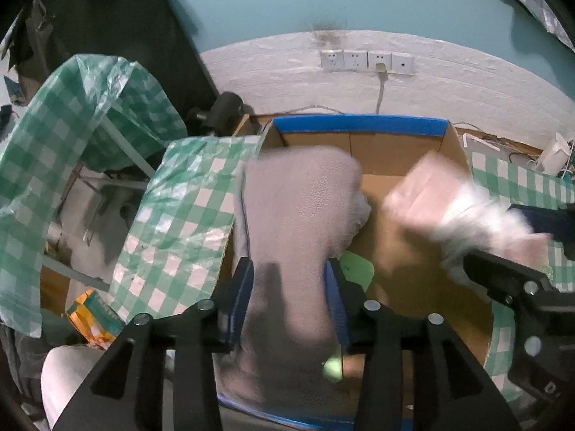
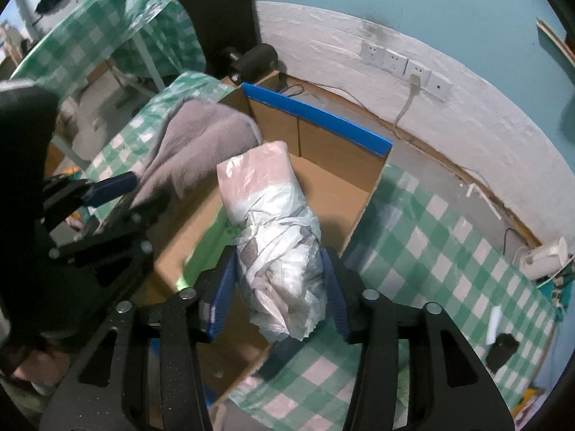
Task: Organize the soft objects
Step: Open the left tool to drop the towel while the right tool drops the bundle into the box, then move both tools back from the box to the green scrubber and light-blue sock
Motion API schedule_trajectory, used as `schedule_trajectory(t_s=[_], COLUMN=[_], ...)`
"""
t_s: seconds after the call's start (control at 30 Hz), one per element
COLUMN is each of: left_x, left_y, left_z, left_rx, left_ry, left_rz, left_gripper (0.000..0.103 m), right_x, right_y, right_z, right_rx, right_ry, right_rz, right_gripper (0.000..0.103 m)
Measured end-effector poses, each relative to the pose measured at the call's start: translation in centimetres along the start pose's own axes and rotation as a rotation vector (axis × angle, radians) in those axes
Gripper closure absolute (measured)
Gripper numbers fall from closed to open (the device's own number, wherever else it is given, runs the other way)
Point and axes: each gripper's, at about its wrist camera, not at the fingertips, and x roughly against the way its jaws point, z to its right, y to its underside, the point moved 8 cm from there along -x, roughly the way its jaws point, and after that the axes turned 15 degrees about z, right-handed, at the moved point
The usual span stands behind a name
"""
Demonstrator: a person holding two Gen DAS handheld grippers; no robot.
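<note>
Our left gripper [image 1: 289, 301] has its fingers on either side of one grey plush cloth [image 1: 298, 201], the right gripper [image 2: 276, 289] likewise flanks one plastic-wrapped bundle [image 2: 273, 222]; we cannot tell whether the fingers press. Both items hang over one open cardboard box [image 2: 323, 151] on the check-covered bench [image 2: 449, 251].

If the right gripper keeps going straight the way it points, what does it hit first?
Apart from the plastic-wrapped bundle lying between its fingers, the right gripper would probably meet the brown floor of the cardboard box first. It points steeply down into the open box, though depth is hard to judge.
</note>
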Motion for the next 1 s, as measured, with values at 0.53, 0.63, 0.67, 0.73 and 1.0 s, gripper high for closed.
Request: schedule_trajectory(t_s=[0.53,0.63,0.67,0.73,1.0], left_x=[2.2,2.5,2.5,2.7,3.4], left_y=[-1.4,-1.5,-1.5,-1.6,-2.1], left_z=[1.0,1.7,1.8,2.3,4.4], left_rx=[-0.055,-0.063,-0.068,-0.076,-0.064], left_ry=[-0.028,-0.017,-0.012,-0.005,0.062], left_rz=[0.081,0.084,0.086,0.086,0.086], left_gripper=[0.039,0.039,0.038,0.038,0.038], right_x=[2.6,3.2,3.4,3.9,5.5], right_y=[0.3,0.5,0.6,0.9,2.0], right_z=[2.7,3.3,3.5,3.9,5.9], right_rx=[0.004,0.004,0.005,0.003,-0.004], right_ry=[0.067,0.079,0.082,0.092,0.126], right_rz=[0.034,0.038,0.039,0.043,0.053], right_gripper=[0.039,0.038,0.038,0.037,0.032])
